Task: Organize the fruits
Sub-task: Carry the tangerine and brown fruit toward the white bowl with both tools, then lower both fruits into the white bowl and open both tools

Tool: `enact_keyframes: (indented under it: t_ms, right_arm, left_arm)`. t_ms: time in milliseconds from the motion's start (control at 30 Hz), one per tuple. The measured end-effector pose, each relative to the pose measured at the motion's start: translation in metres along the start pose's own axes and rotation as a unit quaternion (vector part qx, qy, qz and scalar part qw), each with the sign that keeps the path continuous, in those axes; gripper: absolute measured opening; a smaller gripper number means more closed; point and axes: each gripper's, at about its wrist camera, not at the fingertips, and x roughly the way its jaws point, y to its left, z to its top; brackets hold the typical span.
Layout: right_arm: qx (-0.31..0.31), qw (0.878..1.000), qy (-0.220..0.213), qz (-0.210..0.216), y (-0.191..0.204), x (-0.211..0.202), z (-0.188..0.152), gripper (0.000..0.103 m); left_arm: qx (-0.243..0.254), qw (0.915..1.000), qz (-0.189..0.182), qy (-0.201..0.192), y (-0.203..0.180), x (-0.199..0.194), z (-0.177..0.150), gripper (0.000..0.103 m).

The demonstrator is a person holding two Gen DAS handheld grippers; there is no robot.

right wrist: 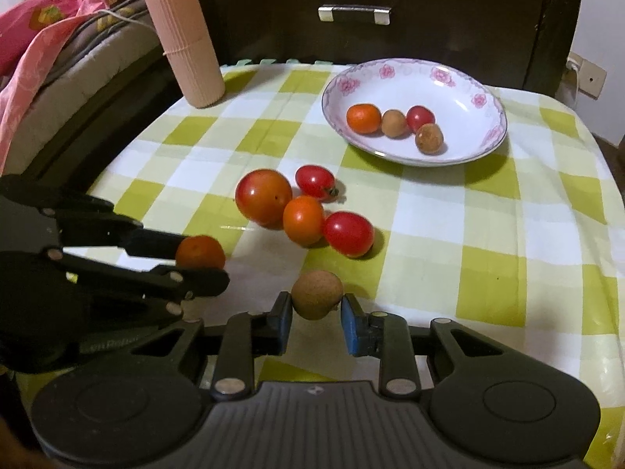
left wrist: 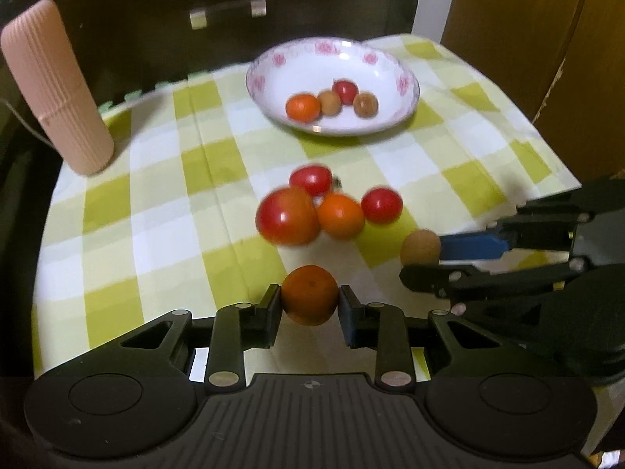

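Here both tools (left wrist: 309,301) (right wrist: 316,306) angle downward, gripping fruit.

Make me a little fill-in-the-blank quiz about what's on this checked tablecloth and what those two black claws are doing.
The left gripper is shut on a small ____ fruit.
The right gripper pinches a round ____ fruit.
The flowered bowl already holds ____ fruits.
Loose on the tablecloth between grippers and bowl lie ____ fruits in a cluster.

Missing words: orange; brown; four; four
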Motion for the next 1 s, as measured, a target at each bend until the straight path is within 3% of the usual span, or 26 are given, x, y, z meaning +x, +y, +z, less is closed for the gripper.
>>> enact_keyframes:
  t_ms: [567, 1000]
  right_arm:
    - [0.041, 0.997, -0.063, -0.029, -0.040, -0.003, 0.064, 0.026]
    - [0.048, 0.996, -0.061, -0.041, -0.073, 0.031, 0.094, 0.026]
  left_arm:
    - [-0.011, 0.9985, 0.000, -0.054, 0.009, 0.018, 0.080, 0.038]
    - [-0.004, 0.9987, 0.006, -0.050, 0.013, 0.058, 0.116, 0.037]
